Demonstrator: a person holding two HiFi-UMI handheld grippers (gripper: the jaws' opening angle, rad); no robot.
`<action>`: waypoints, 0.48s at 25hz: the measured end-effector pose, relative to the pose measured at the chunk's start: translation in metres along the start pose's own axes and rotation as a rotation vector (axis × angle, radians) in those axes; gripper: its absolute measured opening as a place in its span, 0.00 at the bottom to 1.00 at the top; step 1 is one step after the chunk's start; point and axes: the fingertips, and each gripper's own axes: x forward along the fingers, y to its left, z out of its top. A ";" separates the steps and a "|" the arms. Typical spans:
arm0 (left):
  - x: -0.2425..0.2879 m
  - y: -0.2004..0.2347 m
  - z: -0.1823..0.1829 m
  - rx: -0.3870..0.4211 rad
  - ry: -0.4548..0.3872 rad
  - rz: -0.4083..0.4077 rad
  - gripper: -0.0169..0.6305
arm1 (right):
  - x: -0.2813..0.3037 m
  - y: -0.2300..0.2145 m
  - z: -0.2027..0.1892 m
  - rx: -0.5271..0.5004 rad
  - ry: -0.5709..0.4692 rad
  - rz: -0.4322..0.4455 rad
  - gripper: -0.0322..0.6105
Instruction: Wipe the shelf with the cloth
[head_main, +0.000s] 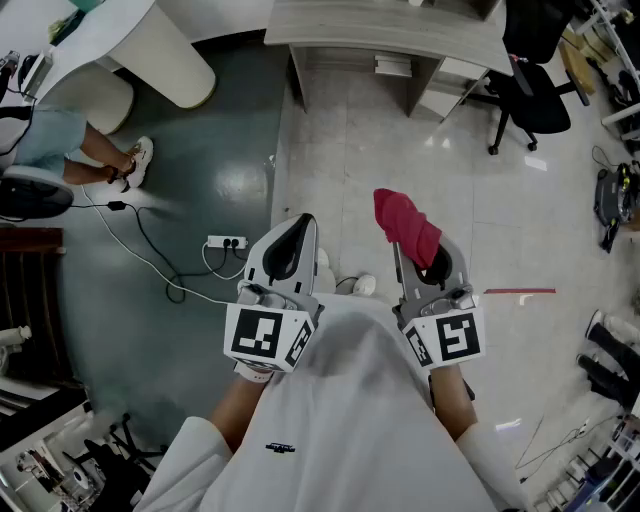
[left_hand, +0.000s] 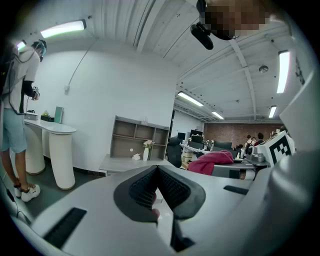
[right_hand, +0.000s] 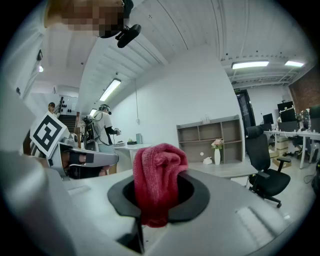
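Observation:
A red cloth (head_main: 405, 225) sticks out bunched from my right gripper (head_main: 418, 252), whose jaws are shut on it; in the right gripper view the cloth (right_hand: 157, 175) fills the jaw gap. My left gripper (head_main: 300, 222) is held beside it at the same height, its ribbed pads (left_hand: 170, 187) closed together with nothing between them. Both grippers hang above the floor in front of my body. The grey open shelf unit (left_hand: 140, 137) stands against the white wall well ahead, on a grey desk (head_main: 390, 30), and shows too in the right gripper view (right_hand: 207, 135).
A black office chair (head_main: 530, 90) stands right of the desk. A white rounded counter (head_main: 150, 40) and a person (head_main: 60, 140) are at the left. A power strip (head_main: 226, 242) with cables lies on the dark floor. A vase of flowers (left_hand: 146, 149) sits on the desk.

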 end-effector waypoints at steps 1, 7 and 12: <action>0.001 0.003 -0.007 -0.005 0.011 0.008 0.04 | 0.002 0.001 -0.002 -0.002 0.005 0.003 0.17; -0.007 0.027 -0.019 -0.051 0.046 0.008 0.04 | 0.020 0.017 -0.011 0.029 0.033 0.016 0.17; -0.007 0.061 -0.017 -0.055 0.042 0.019 0.04 | 0.045 0.032 -0.008 0.032 0.019 0.002 0.17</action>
